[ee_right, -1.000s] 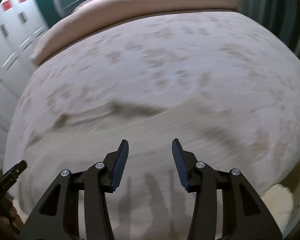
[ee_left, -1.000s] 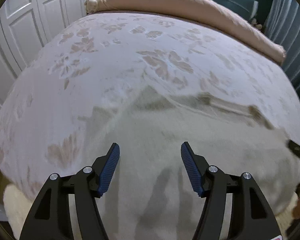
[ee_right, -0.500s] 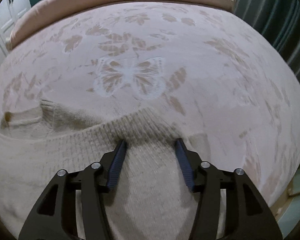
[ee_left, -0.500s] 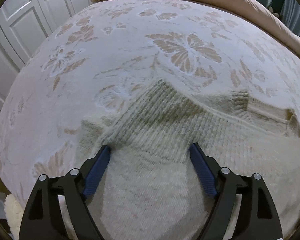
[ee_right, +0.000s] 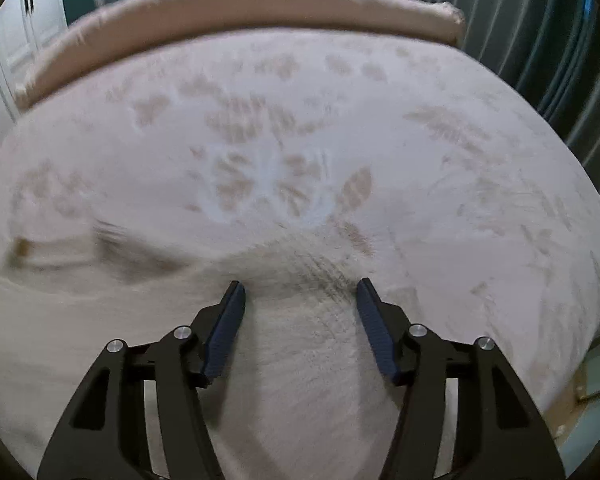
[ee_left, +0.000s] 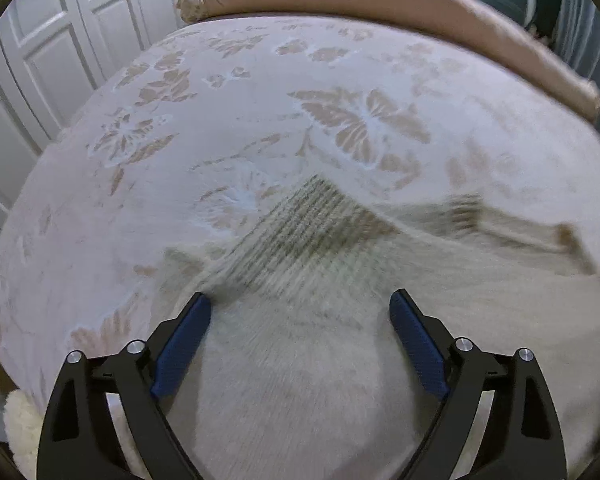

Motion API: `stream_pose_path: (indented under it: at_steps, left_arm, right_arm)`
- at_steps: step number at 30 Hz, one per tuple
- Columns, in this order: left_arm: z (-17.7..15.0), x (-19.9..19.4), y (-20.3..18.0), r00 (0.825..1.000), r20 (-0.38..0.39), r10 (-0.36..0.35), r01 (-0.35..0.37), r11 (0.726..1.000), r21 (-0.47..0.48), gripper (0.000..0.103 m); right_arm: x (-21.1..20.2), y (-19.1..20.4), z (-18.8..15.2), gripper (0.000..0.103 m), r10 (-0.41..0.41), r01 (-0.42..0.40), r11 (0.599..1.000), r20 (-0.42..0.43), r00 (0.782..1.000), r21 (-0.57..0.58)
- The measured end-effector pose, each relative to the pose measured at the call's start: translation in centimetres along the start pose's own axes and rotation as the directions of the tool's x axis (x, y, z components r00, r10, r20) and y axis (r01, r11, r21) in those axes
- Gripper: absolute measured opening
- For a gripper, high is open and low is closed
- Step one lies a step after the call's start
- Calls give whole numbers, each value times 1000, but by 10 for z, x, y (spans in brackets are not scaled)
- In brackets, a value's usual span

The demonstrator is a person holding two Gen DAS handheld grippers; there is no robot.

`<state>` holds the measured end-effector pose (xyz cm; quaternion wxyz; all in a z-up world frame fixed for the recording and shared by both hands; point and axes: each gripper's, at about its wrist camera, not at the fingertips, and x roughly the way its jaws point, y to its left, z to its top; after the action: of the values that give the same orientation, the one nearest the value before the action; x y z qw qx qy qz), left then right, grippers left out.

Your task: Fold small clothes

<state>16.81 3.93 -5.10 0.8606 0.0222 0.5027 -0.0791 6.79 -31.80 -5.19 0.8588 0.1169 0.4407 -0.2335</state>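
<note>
On the bed (ee_left: 260,92), cream sweater (ee_left: 320,360) lying flat, left gripper (ee_left: 300,308) spreading wide above it, right gripper (ee_right: 300,296) widening partway over its hem, neither gripping anything.

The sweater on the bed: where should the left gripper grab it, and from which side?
The ribbed cuff of the sweater, folded across the body, probably. Come from above: it lies flat on the bed, its far corner free. The left gripper is open.

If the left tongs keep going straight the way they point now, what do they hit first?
Most likely the cream knit sweater lying on the floral bedspread: its ribbed edge sits just beyond the open left tongs, which have just been opening. Exact depth is unclear.
</note>
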Motion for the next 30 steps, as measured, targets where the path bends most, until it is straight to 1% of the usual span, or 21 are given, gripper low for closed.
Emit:
stream_pose_path:
  at_steps: [1, 2, 4, 5, 6, 7, 10, 11, 14, 15, 17, 20, 23, 26, 27, 28, 29, 30]
  left_arm:
    - [-2, -9, 6, 1000, 9, -11, 11, 1000, -17, 88]
    - [-7, -27, 17, 999, 35, -20, 22, 999, -46, 88]
    - [-15, -48, 33, 998, 59, -34, 39, 996, -76, 88]
    - [-22, -59, 44, 997, 65, -40, 46, 995, -92, 88]
    - [-28, -65, 53, 998, 57, -38, 44, 994, -102, 88]
    - [-37, -69, 63, 999, 32, -31, 34, 993, -111, 88]
    - [-58, -73, 79, 999, -27, -34, 30, 990, -138, 88]
    - [-68, -73, 86, 998, -43, -51, 44, 987, -156, 88]
    - [-91, -67, 92, 989, -95, -115, 94, 974, -205, 88]
    - [-98, -63, 93, 985, -111, -135, 107, 968, -227, 88]
    - [-108, -52, 94, 971, -141, -193, 148, 949, -280, 88]
    - [-114, -39, 91, 957, -151, -248, 186, 923, -336, 88]
    - [-112, -35, 83, 965, -134, -225, 171, 929, -329, 89]
    - [-106, -33, 78, 969, -124, -212, 164, 935, -316, 89]
    - [-104, -34, 77, 971, -112, -210, 166, 934, -315, 87]
    - [-103, -35, 76, 972, -102, -211, 170, 934, -313, 77]
    - [-99, -37, 73, 969, -94, -228, 191, 935, -299, 66]
    - [-96, -38, 70, 968, -92, -233, 198, 937, -287, 63]
  right_arm:
    - [-15, 5, -2, 56, 23, -23, 1000, 18, 1000, 0]
    - [-34, 16, -5, 56, 56, -56, 998, 31, 998, -6]
    - [-58, 38, -16, 56, 131, -131, 991, 22, 991, -32]
    - [-70, 55, -24, 56, 178, -177, 982, 12, 984, -57]
    - [-77, 71, -33, 56, 212, -211, 974, -6, 977, -82]
    - [-83, 92, -43, 56, 243, -246, 962, -38, 969, -119]
    - [-88, 127, -63, 56, 295, -306, 939, -87, 951, -156]
    - [-87, 140, -70, 56, 308, -323, 931, -109, 945, -169]
    - [-76, 163, -85, 56, 306, -337, 921, -172, 937, -197]
    - [-70, 168, -90, 57, 292, -329, 922, -194, 937, -204]
    - [-64, 170, -95, 59, 270, -312, 923, -198, 942, -225]
    - [-61, 176, -98, 63, 248, -294, 921, -195, 949, -257]
    - [-55, 177, -96, 67, 252, -299, 919, -201, 947, -256]
    - [-51, 176, -96, 70, 268, -313, 918, -198, 943, -243]
    - [-51, 177, -97, 71, 269, -312, 918, -194, 943, -246]
    - [-51, 178, -98, 71, 268, -311, 917, -190, 945, -250]
    - [-51, 178, -98, 71, 269, -310, 917, -186, 945, -252]
    - [-51, 178, -98, 71, 271, -313, 916, -186, 944, -250]
